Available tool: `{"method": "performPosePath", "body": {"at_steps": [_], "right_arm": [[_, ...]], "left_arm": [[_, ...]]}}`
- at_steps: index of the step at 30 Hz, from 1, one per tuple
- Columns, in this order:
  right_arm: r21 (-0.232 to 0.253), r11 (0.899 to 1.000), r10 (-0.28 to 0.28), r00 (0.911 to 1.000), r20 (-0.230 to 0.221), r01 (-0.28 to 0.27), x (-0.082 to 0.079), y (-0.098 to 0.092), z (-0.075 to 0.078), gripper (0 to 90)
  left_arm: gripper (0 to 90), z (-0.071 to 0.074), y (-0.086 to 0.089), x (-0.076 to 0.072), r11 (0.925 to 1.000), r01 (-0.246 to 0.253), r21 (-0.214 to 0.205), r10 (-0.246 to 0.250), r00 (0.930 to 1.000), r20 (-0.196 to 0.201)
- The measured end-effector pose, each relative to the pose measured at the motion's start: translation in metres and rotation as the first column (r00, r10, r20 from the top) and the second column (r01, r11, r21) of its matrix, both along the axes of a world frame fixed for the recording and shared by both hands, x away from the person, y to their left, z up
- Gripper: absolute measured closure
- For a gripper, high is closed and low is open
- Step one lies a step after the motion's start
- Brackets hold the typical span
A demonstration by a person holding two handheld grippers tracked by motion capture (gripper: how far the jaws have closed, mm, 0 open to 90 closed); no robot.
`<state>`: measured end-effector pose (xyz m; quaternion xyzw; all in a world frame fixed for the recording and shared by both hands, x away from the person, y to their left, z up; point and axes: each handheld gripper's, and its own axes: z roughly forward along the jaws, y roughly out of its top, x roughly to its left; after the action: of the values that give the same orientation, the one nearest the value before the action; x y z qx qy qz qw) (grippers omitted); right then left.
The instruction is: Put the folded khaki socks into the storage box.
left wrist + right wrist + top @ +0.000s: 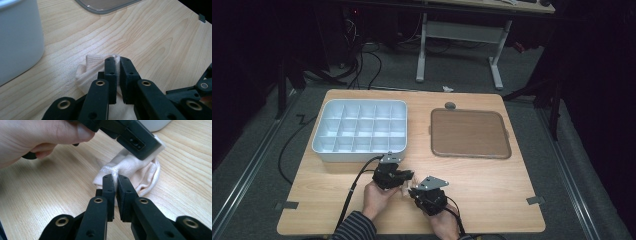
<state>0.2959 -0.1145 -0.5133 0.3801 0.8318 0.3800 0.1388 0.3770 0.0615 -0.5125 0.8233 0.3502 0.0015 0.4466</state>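
In the high view, a wooden table [492, 190] carries a white compartment box [360, 130] at far left and a brown tray [469, 133] at far right. Near the front edge, at the middle, the left gripper [408, 176] and the right gripper [414, 192] meet over a small cream sock [407, 186]. The sock lies between the two tools, just in front of the box and well apart from the tray. It is too small here to tell which way it points. A striped sleeve [354, 227] comes in at the bottom left.

In the left gripper view, the left gripper [117, 60] is clenched on a fold of the sock [86, 71]. The jaws stand almost together with cloth pinched between them. The bunched fabric spreads to the left of the jaws and lies on the wood. The white wall of the box [17, 42] rises at the left, and a corner of the tray [105, 6] shows at the top.

In the right gripper view, the right gripper [115, 178] grasps the near end of the sock [140, 175], its jaws nearly together on the knit. The sock's long axis runs from these jaws up and to the right, toward the left gripper [150, 147], which pinches the far end. The cloth between the two grips sags in loose folds onto the table. A hand [37, 137] holds the left gripper at the upper left.
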Motion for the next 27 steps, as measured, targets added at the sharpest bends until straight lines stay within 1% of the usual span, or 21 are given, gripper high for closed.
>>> {"method": "performPosePath", "body": {"at_steps": [4, 7, 9, 14, 16, 20, 22, 23, 25, 27], "right_arm": [[-0.012, 1.0, 0.001, 1.0, 0.0, -0.001, 0.0, -0.001, -0.002, 85.9], [-0.02, 1.0, 0.003, 1.0, -0.005, -0.003, 0.0, -0.002, -0.004, 86.1], [-0.026, 1.0, 0.003, 1.0, 0.0, -0.003, 0.0, -0.003, -0.006, 86.3], [-0.052, 0.999, -0.004, 1.0, -0.004, 0.004, -0.001, -0.004, -0.009, 86.6], [-0.062, 0.998, -0.001, 1.0, 0.002, 0.001, -0.001, -0.004, -0.01, 86.8], [-0.08, 0.997, 0.003, 1.0, 0.006, -0.002, 0.0, -0.006, -0.012, 87.0], [-0.093, 0.996, 0.001, 1.0, 0.009, 0.0, 0.0, -0.006, -0.014, 87.1], [-0.09, 0.996, -0.004, 0.9999, 0.015, 0.005, 0.001, -0.006, -0.014, 87.2], [-0.089, 0.996, -0.008, 0.9999, 0.014, 0.009, 0.003, -0.007, -0.014, 87.2], [-0.092, 0.996, -0.011, 0.9998, 0.018, 0.012, 0.005, -0.006, -0.014, 87.1]], "left_arm": [[84.9, -0.001, -0.001, 0.0, 1.0, 0.003, 0.005, -0.003, 1.0, 0.007], [84.9, -0.002, -0.001, 0.001, 1.0, 0.004, 0.006, -0.004, 1.0, 0.006], [84.9, -0.003, -0.001, 0.002, 1.0, 0.001, 0.004, -0.001, 1.0, 0.006], [84.6, -0.005, -0.003, 0.004, 1.0, 0.006, 0.006, -0.006, 1.0, 0.005], [84.6, -0.005, -0.003, 0.006, 0.9999, 0.013, 0.011, -0.013, 0.9999, 0.003], [84.8, -0.007, -0.004, 0.01, 0.9996, 0.025, 0.016, -0.025, 0.9996, 0.011], [85.0, -0.007, -0.005, 0.014, 0.999, 0.032, 0.031, -0.033, 0.9993, 0.017], [85.0, -0.007, -0.006, 0.015, 0.9991, 0.029, 0.03, -0.029, 0.9994, 0.018], [85.0, -0.007, -0.007, 0.017, 0.9987, 0.03, 0.041, -0.031, 0.999, 0.032], [85.0, -0.007, -0.007, 0.018, 0.9991, 0.023, 0.036, -0.024, 0.9991, 0.033]]}}
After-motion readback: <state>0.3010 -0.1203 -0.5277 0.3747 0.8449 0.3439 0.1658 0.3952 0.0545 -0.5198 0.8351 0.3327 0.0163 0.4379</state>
